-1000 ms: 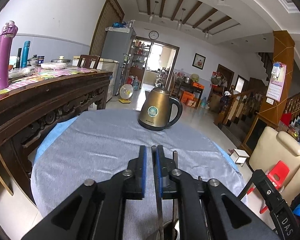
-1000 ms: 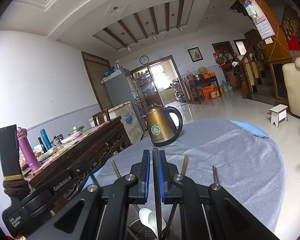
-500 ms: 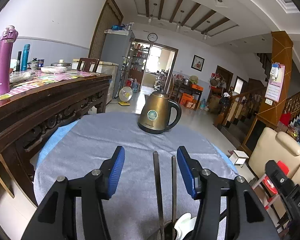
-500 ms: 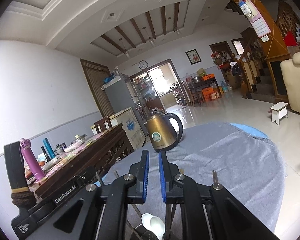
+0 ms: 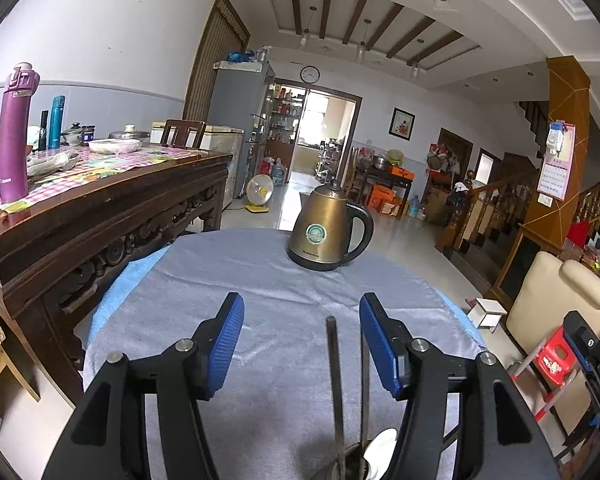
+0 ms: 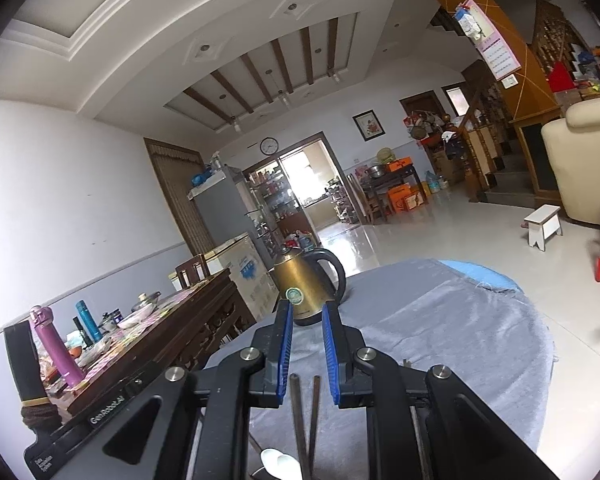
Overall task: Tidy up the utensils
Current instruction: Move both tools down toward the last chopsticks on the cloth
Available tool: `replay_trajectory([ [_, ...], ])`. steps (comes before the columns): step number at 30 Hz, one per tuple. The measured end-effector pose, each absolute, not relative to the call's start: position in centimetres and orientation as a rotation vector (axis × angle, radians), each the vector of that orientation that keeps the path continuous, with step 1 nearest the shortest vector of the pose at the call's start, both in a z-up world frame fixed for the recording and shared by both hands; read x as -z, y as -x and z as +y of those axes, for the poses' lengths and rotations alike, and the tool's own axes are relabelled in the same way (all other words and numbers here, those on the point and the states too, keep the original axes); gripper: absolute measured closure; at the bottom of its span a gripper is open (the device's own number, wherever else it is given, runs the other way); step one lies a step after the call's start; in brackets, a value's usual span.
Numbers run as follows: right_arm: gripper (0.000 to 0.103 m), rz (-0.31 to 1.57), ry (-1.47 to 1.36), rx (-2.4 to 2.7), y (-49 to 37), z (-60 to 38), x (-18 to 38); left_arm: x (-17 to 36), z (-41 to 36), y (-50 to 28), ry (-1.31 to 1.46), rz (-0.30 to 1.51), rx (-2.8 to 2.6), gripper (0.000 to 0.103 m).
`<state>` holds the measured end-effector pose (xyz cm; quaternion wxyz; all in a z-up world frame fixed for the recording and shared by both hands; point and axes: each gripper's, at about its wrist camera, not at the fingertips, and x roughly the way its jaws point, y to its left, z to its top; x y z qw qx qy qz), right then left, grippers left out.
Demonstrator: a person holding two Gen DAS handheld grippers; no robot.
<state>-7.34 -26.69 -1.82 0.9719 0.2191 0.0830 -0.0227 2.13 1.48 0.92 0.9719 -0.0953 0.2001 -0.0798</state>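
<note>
My left gripper (image 5: 302, 316) is wide open and empty above the grey cloth. Two thin dark utensil handles (image 5: 335, 376) stand upright from a holder at the bottom edge (image 5: 340, 468), beside a white spoon (image 5: 382, 454). My right gripper (image 6: 305, 326) is open with a narrow gap and holds nothing. Below it two chopstick-like handles (image 6: 300, 416) rise from the holder, with white spoons (image 6: 278, 462) at the bottom edge. The other gripper's black body (image 6: 100, 412) shows at lower left.
A brass electric kettle (image 5: 328, 232) stands at the far side of the round table (image 5: 204, 280), also in the right wrist view (image 6: 304, 288). A dark wooden sideboard (image 5: 100, 208) with bottles stands left. A cream armchair (image 5: 556, 312) and red stool (image 5: 550, 360) are right.
Both grippers have let go of the utensil handles they were shut on. The left opened wide; the right opened slightly and rose and tilted up. The handles now stand free in the holder.
</note>
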Motion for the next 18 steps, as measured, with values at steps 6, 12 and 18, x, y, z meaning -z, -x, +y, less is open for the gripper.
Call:
replay_trajectory([
  [6,0.084,0.226,-0.451,0.094,5.9,-30.4,2.1,-2.1,5.1,-4.5,0.199,0.45,0.2,0.035],
  [12,0.071,0.608,-0.527,-0.03,-2.4,-35.4,8.2,-0.4,6.4,-10.7,0.134,0.645,0.293,0.032],
  [18,0.074,0.833,-0.478,-0.045,-9.3,-36.4,15.7,4.2,4.4,-16.2,0.044,0.82,0.288,0.032],
])
